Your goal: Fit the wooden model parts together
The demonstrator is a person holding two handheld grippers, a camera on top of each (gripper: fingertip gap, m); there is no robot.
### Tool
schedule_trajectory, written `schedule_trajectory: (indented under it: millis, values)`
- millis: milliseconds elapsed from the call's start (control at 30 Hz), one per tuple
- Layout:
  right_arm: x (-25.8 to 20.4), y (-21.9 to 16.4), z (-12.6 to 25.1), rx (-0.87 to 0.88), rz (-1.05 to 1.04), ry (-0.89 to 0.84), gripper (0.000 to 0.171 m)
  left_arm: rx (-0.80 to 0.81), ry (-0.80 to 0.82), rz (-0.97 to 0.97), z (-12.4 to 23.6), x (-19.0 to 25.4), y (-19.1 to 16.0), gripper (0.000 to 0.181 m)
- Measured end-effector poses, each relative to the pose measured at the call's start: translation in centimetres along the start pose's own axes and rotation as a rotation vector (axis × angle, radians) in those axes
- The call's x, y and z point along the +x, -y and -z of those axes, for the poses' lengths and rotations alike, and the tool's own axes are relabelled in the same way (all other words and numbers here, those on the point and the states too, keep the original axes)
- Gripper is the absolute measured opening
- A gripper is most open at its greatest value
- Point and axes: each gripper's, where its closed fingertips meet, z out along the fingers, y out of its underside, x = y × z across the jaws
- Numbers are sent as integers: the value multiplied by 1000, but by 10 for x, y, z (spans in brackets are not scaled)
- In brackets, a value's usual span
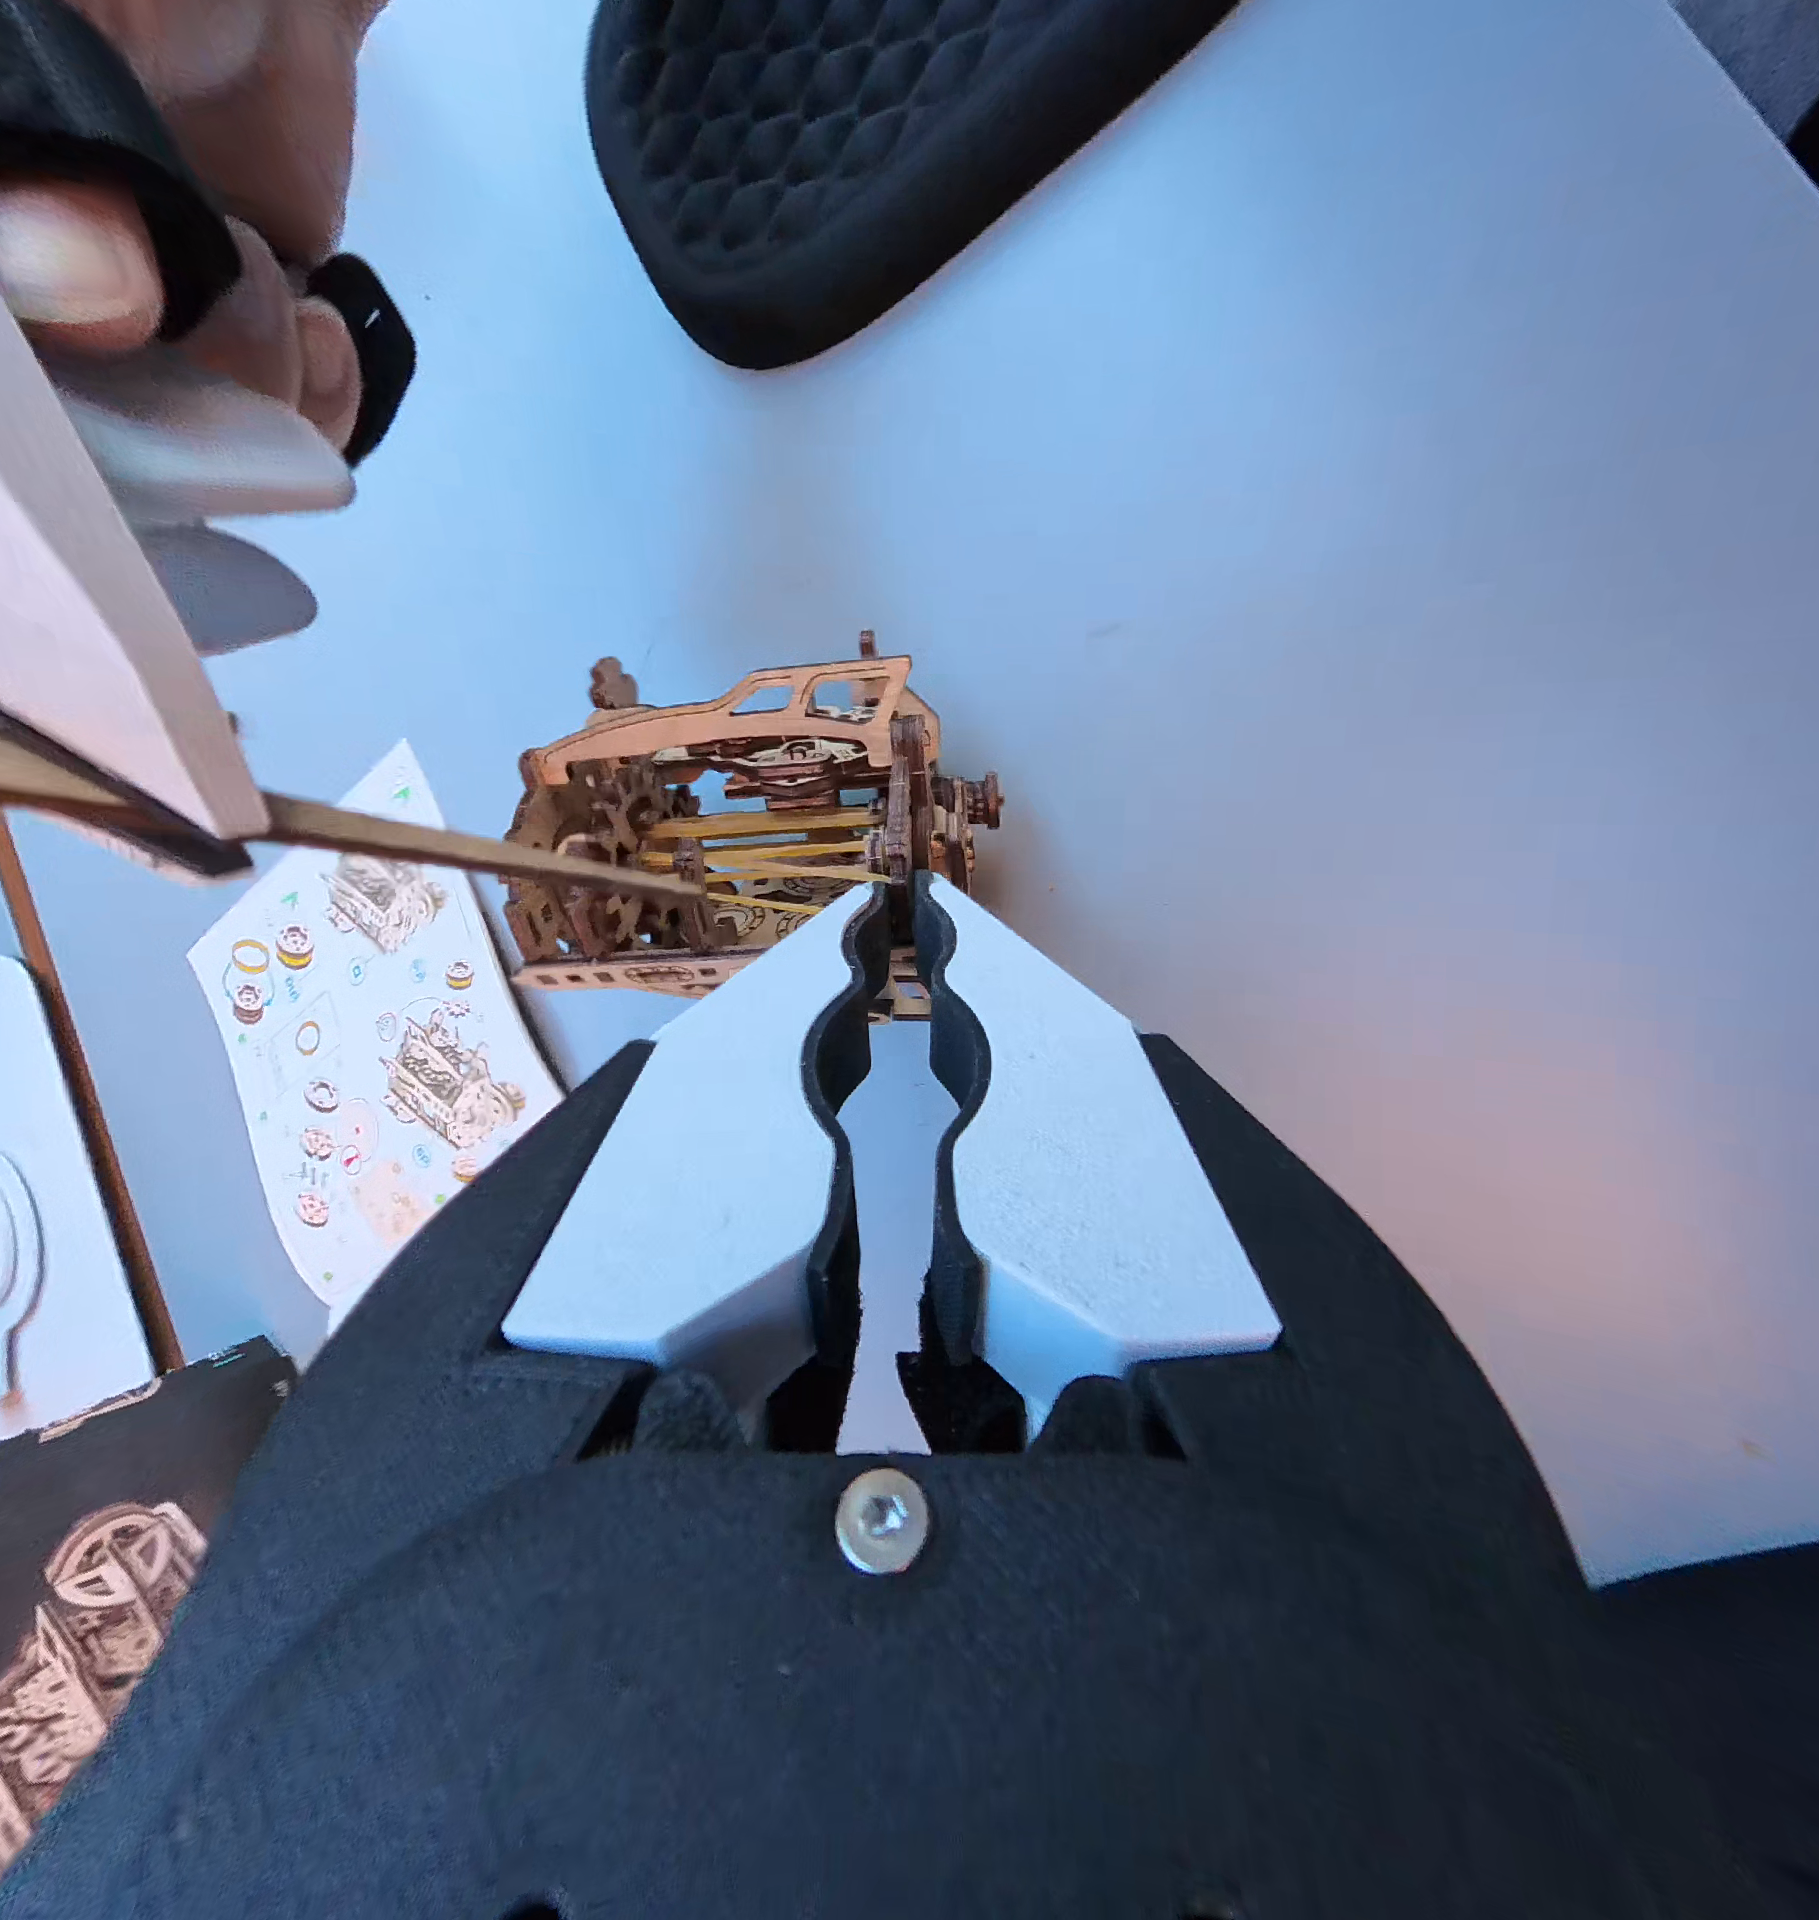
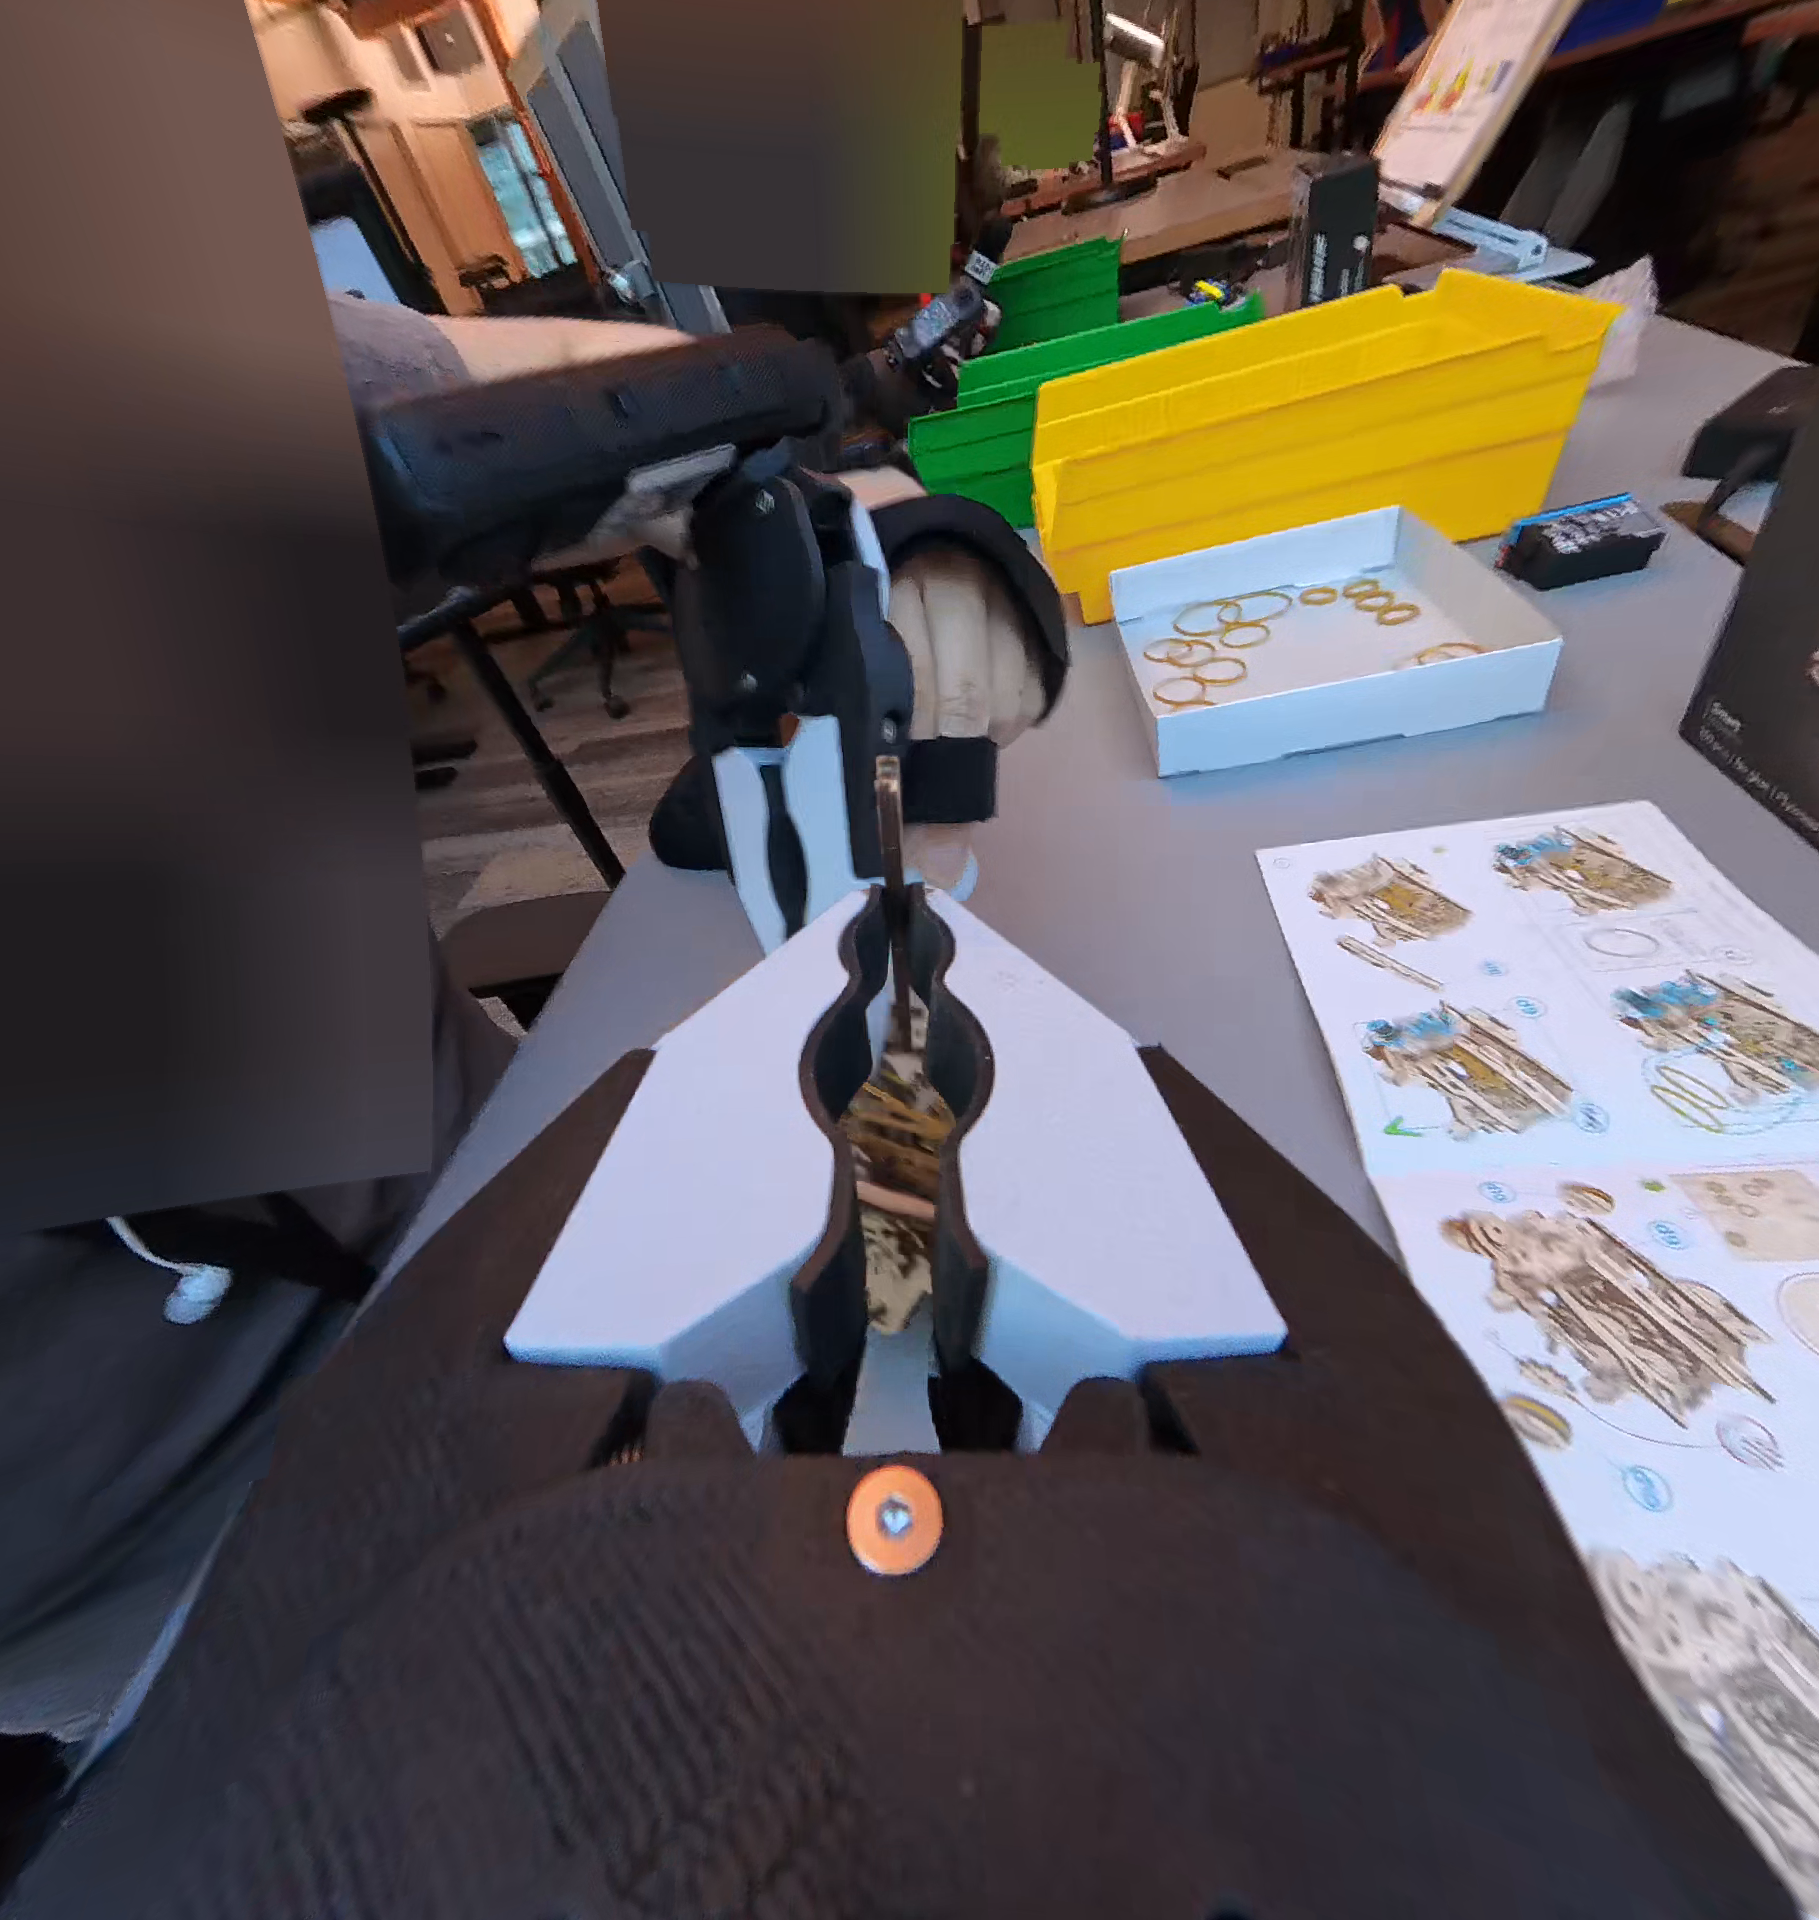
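Holding the wooden car steady on the worktop, the left tool is pinched shut on its end. The right tool, closed on a thin wooden strip, points it sideways at the car's open middle.

Tan wooden model, yellow bin, green bin, honeycomb-patterned black pad.

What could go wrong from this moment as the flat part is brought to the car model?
1. The right gripper pinches the thin wooden strip only at one end, so it may twist or snap if pushed in misaligned.
2. The strip's tip sits by the stretched rubber bands; it could snag one or knock it loose.
3. The left gripper grips the car model only at one end, so a side push could pivot it.
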Motion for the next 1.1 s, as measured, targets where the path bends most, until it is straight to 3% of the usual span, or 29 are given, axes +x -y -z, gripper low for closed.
schedule_trajectory:
  millis: [33,200,667,1100]
  values:
    - [-6,6,0,22,-12,21,0,-2,-2,-9,0,-1,0,2]
    - [-9,4,-5,-56,72,-42,0,-20,-55,-81,2,-2,-3,2]
    - [-1,-16,-21,-150,11,-57,1,-54,-102,-130,3,-5,-7,2]
    - [-4,-23,-18,-136,-23,-63,0,-52,-106,-127,3,-5,-7,2]
